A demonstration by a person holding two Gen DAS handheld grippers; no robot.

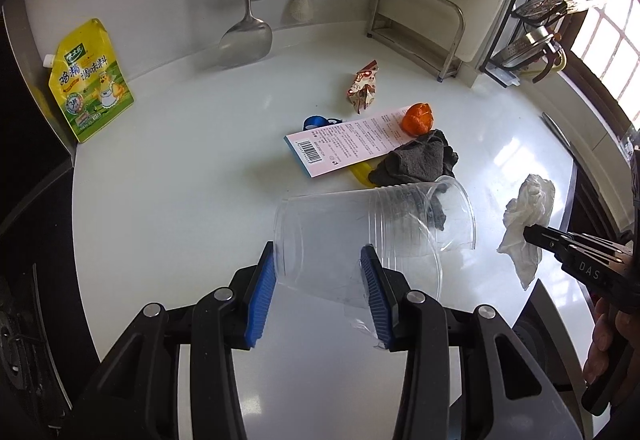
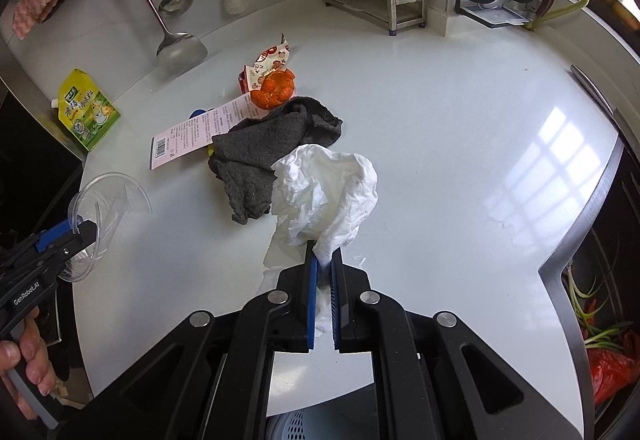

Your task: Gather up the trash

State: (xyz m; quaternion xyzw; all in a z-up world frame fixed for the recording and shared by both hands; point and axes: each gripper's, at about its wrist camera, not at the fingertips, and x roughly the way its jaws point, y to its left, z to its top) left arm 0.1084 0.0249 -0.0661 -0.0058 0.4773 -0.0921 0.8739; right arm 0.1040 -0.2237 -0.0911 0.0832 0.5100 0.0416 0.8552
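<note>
Left tongs (image 1: 320, 272) are clamped around a clear plastic cup (image 1: 372, 224), lying sideways just above the white surface (image 1: 180, 176). Right tongs (image 2: 325, 268) are nearly closed, pinching a crumpled white tissue (image 2: 328, 192). More trash sits mid-surface: grey rag (image 2: 264, 156), orange peel (image 2: 274, 90), snack wrapper (image 1: 363, 86), pink card (image 1: 348, 140).
</note>
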